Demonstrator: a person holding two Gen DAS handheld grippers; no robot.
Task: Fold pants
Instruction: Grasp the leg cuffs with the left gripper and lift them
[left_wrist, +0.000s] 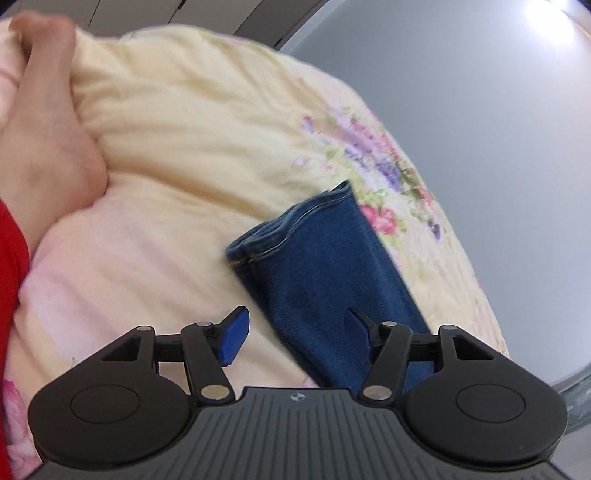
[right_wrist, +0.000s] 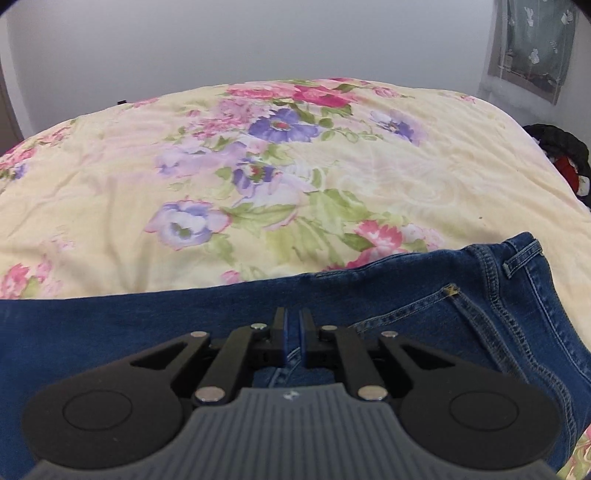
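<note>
Blue denim pants (right_wrist: 406, 314) lie flat across the near part of a floral quilt (right_wrist: 258, 166), waistband and belt loop at the right. My right gripper (right_wrist: 293, 325) hovers over the pants' middle with its jaws nearly together, and I cannot see any cloth between them. In the left wrist view the leg cuffs (left_wrist: 295, 229) lie stacked, pointing away. My left gripper (left_wrist: 295, 338) is open, its right finger over the denim (left_wrist: 332, 280), its left finger over the quilt (left_wrist: 166, 147). It holds nothing.
A bare foot (left_wrist: 44, 122) and a red sleeve (left_wrist: 11, 251) lie on the quilt at the left. Dark clothes (right_wrist: 565, 158) are heaped at the bed's right edge. A grey wall (right_wrist: 258, 40) stands behind the bed, a curtain (right_wrist: 532, 44) at the upper right.
</note>
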